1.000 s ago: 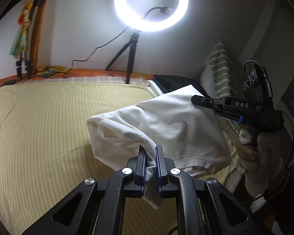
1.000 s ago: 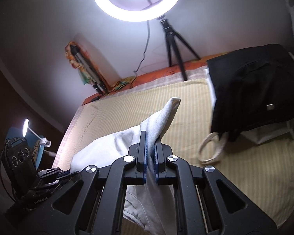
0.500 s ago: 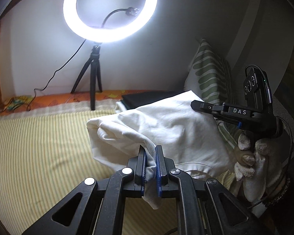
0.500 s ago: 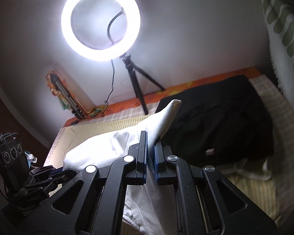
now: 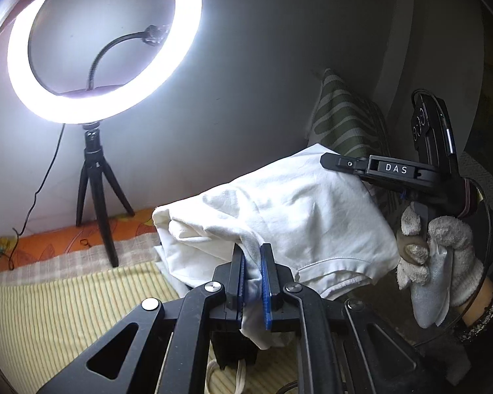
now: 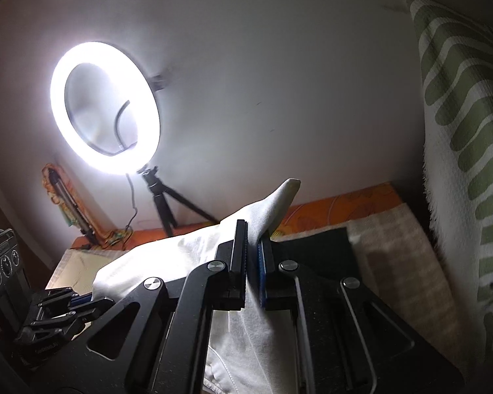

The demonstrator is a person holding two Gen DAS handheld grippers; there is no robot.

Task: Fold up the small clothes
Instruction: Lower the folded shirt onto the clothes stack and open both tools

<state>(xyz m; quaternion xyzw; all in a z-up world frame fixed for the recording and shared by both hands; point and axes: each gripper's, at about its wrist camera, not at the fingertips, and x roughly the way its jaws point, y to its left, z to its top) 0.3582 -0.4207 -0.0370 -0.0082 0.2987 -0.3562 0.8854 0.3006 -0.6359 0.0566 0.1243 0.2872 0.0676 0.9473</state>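
Behind, ring light (image 5: 98, 42), striped bedsheet (image 5: 65, 308), pillow (image 6: 460, 131)

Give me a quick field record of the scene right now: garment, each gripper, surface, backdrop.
garment: white garment, bunched, lifted off the bed, held at two points
left gripper: shut on the cloth
right gripper: shut on the cloth
surface: striped bed cover
backdrop: lit ring light on a tripod; green patterned pillow
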